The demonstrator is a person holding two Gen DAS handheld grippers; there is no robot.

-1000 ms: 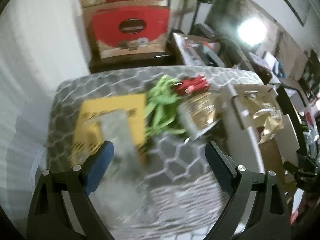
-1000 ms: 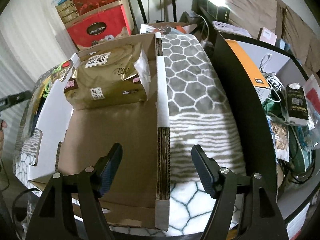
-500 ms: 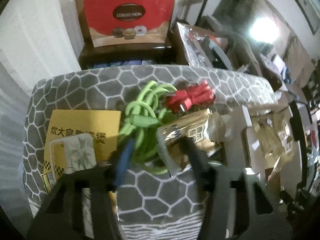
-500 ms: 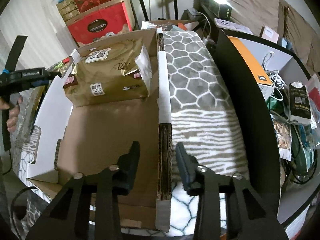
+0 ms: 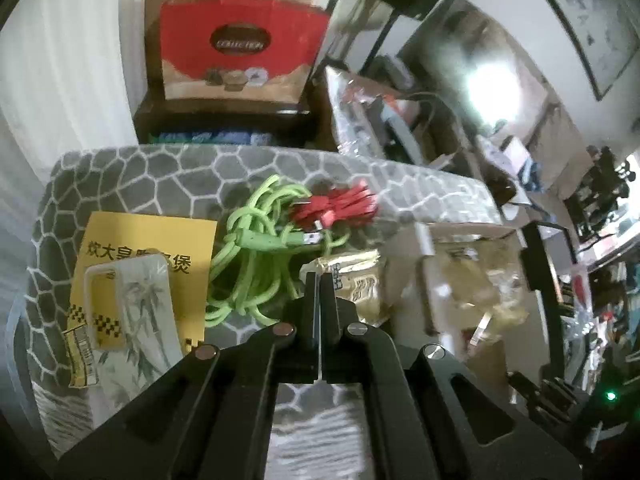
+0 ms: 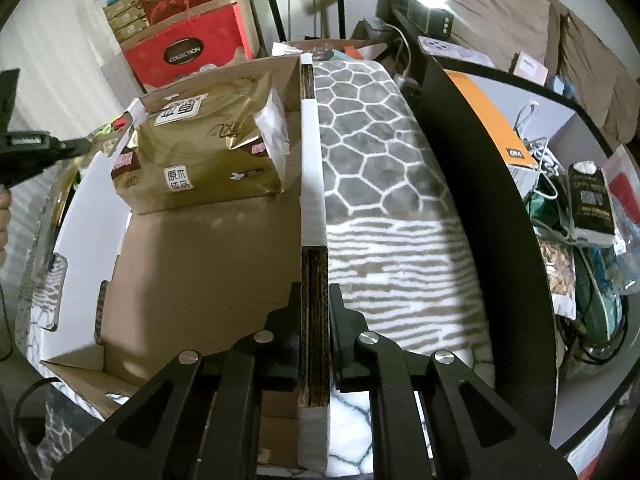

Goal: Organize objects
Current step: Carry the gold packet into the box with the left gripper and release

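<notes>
1. Left hand-held gripper (image 5: pixel 319 280): jaws fully clenched, fingers pressed flat together with nothing visible between them. The tips sit over the near edge of a small gold packet (image 5: pixel 356 284), and whether they touch it cannot be told

2. Right hand-held gripper (image 6: pixel 315 292): clamped on the right-hand wall of the cardboard box (image 6: pixel 200 280), one finger inside the box and one outside, the corrugated edge pinched between them

3. Work surface: a grey blanket with a white honeycomb pattern (image 5: pixel 160 184) covers it; what lies beneath cannot be told

4. Items on the blanket in the left wrist view: a yellow booklet with black characters (image 5: pixel 160 240) lies flat at the left, with a phone case printed with bamboo (image 5: pixel 136 312) resting partly across it

5. A tangled green cable (image 5: pixel 256 252) lies just right of the booklet; a bundled red cable (image 5: pixel 340 212) sits at its far right end, touching it

6. The gold packet lies just right of the green cable, beside the left wall of the box

7. Box contents: a large gold tissue pack (image 6: pixel 200 152) lies at the far end of the box, and the near part of the box floor is bare cardboard

8. The left hand-held gripper also appears at the left edge of the right wrist view, held by a hand (image 6: pixel 5 204), beyond the left wall of the box

9. Surroundings: a red carton marked COLLECTION (image 5: pixel 240 48) stands beyond the blanket; a black-rimmed shelf (image 6: pixel 500 140) holding cables and packets lies right of the blanket
</notes>
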